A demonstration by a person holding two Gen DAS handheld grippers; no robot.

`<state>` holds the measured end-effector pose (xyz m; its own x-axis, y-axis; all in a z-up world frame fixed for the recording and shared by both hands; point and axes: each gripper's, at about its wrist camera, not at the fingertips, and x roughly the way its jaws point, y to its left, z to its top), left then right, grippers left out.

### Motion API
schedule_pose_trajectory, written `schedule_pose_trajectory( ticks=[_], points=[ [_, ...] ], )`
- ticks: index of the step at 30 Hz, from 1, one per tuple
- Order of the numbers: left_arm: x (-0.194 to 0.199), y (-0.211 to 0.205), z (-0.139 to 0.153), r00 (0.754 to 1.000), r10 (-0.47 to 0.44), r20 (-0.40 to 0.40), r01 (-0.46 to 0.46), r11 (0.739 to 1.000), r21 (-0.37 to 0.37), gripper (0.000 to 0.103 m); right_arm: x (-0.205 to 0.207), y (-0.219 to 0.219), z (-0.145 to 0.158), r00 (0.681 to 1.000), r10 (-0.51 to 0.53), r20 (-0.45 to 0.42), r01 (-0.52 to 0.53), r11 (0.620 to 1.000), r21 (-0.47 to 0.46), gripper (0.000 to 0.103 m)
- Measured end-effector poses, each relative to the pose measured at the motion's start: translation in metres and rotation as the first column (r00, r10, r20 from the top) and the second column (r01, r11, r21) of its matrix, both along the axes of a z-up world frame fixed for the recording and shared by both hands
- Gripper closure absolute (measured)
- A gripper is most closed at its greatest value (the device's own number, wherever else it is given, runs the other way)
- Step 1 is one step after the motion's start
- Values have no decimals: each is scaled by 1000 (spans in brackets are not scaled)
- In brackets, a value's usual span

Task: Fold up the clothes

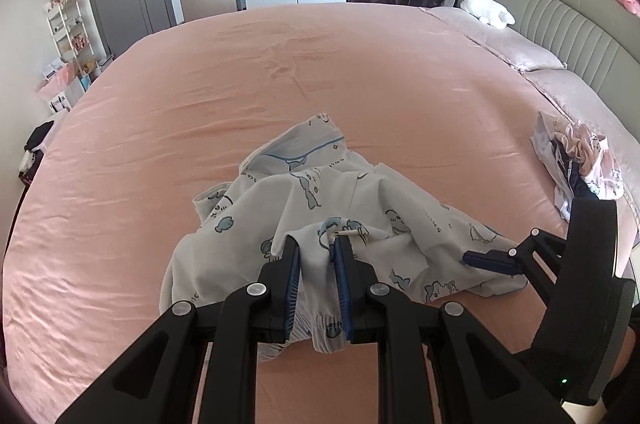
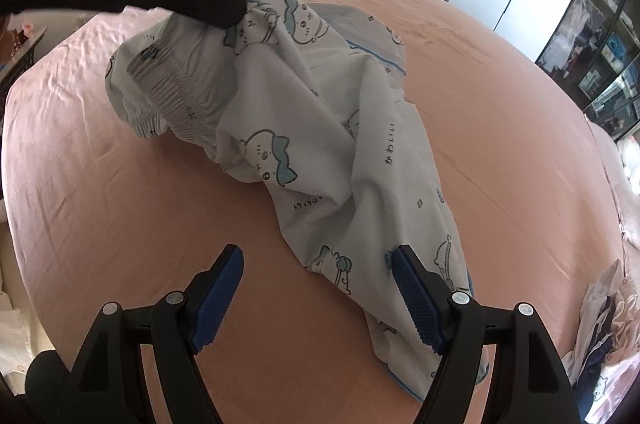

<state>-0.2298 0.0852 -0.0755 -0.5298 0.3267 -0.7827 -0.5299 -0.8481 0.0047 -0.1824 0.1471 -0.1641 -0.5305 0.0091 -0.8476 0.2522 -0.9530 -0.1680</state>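
White pyjama trousers (image 1: 304, 184) printed with blue cartoon animals lie crumpled on the pink bed sheet (image 1: 240, 84). My left gripper (image 1: 316, 244) is shut on a bunch of their fabric near the elastic waistband and lifts it a little off the bed. In the right wrist view the trousers (image 2: 320, 128) stretch from the raised waistband (image 2: 172, 80), under the left gripper (image 2: 224, 12), down to a leg end at the lower right. My right gripper (image 2: 318, 256) is open and hovers low over that leg, with nothing pressed between its pads; one pad (image 1: 492, 258) shows over the cloth.
A pile of other clothes (image 1: 580, 164) lies at the right side of the bed, beside pale pink pillows (image 1: 500, 32) and a grey headboard (image 1: 560, 8). A white plush toy (image 1: 486, 8) rests on a pillow. The same pile (image 2: 604, 336) shows at the lower right.
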Motion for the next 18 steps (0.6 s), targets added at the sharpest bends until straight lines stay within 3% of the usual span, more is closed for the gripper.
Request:
schedule_pose_trajectory(
  ticks=[10, 18],
  points=[
    [-26, -13, 12, 998, 51, -33, -50, 999, 20, 88, -7, -11, -15, 999, 37, 15, -37, 999, 32, 27],
    [-35, -27, 2, 994, 105, -27, -104, 994, 20, 88, -11, -8, -28, 999, 18, 32, -19, 1000, 17, 27]
  ],
)
